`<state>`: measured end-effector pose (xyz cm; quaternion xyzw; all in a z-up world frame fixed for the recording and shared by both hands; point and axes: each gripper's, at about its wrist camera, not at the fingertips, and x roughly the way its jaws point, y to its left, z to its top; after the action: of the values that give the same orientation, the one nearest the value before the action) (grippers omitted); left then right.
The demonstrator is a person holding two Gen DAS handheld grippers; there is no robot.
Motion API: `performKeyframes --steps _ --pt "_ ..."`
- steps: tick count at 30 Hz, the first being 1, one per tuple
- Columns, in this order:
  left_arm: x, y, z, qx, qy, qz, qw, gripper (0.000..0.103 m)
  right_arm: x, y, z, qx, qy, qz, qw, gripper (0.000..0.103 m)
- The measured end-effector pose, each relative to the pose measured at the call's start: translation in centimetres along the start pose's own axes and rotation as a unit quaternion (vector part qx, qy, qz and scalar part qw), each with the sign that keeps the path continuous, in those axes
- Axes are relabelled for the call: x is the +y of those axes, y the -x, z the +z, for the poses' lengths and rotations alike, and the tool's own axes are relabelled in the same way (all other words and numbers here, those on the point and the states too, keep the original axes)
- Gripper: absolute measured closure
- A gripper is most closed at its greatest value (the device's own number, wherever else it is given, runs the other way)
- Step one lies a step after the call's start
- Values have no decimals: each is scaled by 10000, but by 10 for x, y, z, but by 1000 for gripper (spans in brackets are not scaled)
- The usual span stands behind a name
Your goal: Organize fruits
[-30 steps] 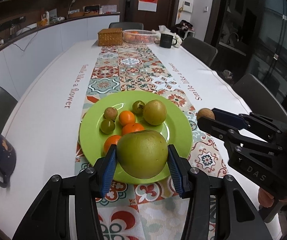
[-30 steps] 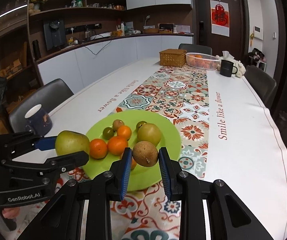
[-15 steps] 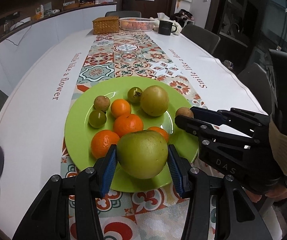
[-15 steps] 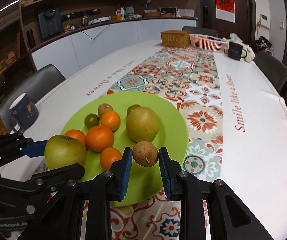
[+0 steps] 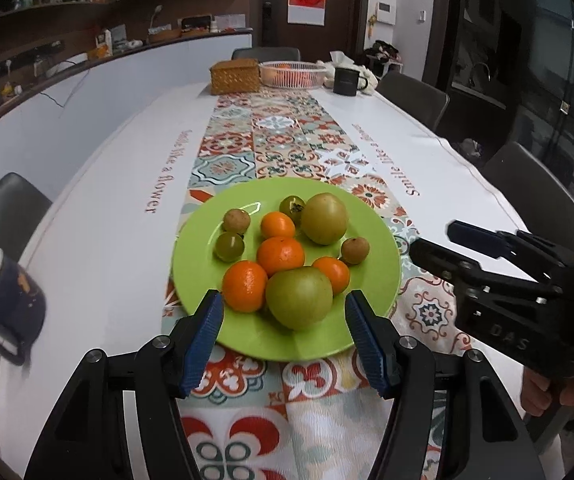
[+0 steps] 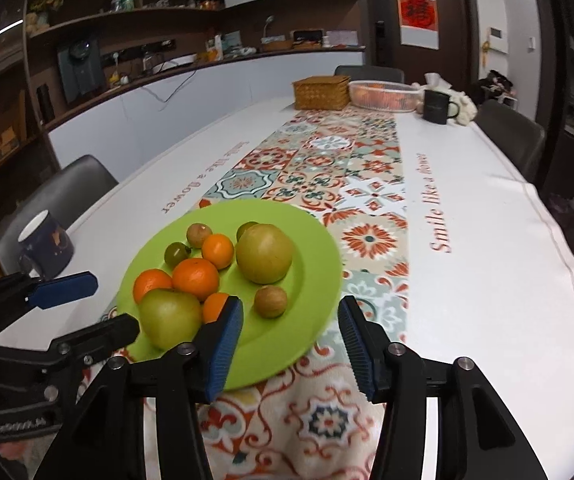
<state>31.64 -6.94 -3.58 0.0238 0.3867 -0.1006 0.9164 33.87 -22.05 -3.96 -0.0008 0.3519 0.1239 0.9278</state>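
Both fruits now sit on the green plate [image 5: 383, 240]: the left gripper [image 5: 283, 332] and right gripper [image 6: 289, 334] are opening, holding nothing. Release looks finished. Next, each should back away without nudging the green apple [image 5: 299, 298] or small brown fruit [image 6: 270, 301].

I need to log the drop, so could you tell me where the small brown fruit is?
The small brown fruit lies on the green plate, at its right side, just before the large pear.
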Motion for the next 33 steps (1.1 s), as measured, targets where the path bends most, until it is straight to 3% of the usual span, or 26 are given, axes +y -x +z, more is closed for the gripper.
performKeyframes --steps 11,22,33 --pt "-5 75 -22 -487 2 91 9988 32 22 88 -19 -405 -44 -232 9989 52" --pt "-6 138 -57 -779 -53 194 9968 7 49 156 -57 -650 -222 -424 9967 23" --pt "-7 180 -91 -1060 -82 251 9940 0 67 211 -93 -931 -388 -803 9917 16"
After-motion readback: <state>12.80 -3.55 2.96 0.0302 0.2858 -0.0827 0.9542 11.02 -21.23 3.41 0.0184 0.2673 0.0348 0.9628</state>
